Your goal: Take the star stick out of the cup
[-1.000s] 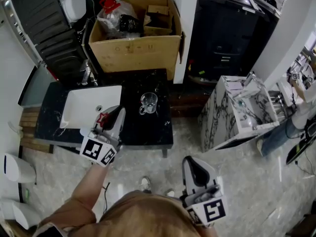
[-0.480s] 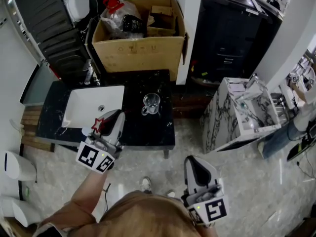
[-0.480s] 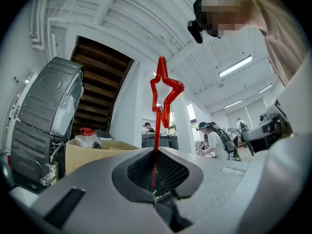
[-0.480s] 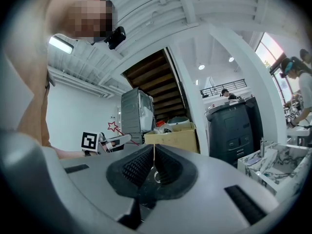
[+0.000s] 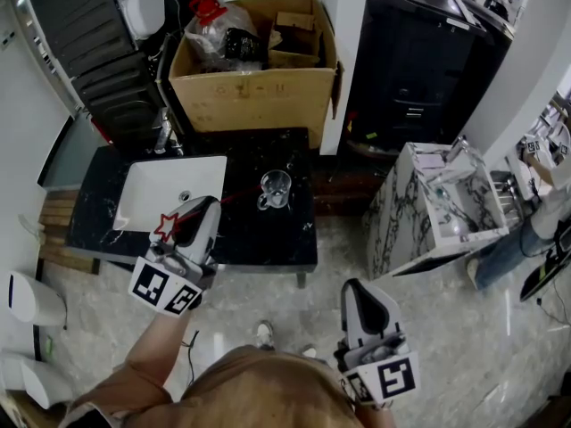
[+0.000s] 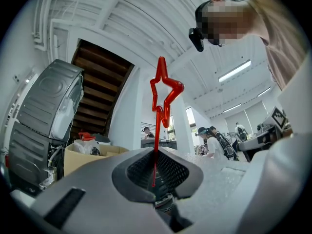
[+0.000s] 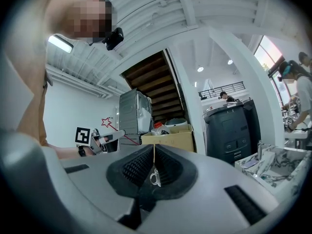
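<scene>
With the left gripper's [image 5: 201, 205] jaws clamped on the star stick [image 5: 168, 227], carry it steadily clear of the cup [image 5: 275, 188]; the right gripper's [image 5: 364, 300] jaws are closed and empty.

Star stick [image 5: 167, 226] out of the cup [image 5: 275, 188], above the counter [image 5: 268, 239]
The left hand-held gripper [image 5: 203, 210] clamps the red stick, its star at the gripper's 9 o'clock. The glass cup stands apart at its 2 o'clock.
</scene>
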Available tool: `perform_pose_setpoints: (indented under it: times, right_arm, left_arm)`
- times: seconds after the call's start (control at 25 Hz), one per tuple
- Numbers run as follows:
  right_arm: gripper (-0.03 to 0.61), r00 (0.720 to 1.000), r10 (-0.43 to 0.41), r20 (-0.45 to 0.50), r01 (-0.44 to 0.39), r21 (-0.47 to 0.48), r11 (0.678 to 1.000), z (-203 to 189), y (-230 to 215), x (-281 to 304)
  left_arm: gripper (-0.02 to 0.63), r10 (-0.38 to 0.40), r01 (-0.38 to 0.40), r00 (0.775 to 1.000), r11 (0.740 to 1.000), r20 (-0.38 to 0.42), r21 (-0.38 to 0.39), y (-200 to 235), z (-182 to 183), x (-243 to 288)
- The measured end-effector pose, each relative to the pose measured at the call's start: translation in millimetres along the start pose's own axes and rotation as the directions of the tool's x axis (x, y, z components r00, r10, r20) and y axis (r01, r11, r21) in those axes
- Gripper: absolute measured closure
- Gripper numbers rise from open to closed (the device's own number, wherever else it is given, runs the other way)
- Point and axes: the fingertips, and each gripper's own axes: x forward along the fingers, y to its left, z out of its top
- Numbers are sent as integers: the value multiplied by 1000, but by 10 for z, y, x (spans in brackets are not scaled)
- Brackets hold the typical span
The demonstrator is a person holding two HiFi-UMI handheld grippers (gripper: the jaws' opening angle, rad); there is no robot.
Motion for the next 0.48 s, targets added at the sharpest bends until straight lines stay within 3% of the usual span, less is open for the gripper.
perform_pose_setpoints:
  times: [0.48]
  right_arm:
    - [575, 999, -36, 15, 36, 10, 999, 58, -178, -49]
  left_arm:
    - [601, 7, -7, 1000, 1000, 11, 0, -34, 159, -145]
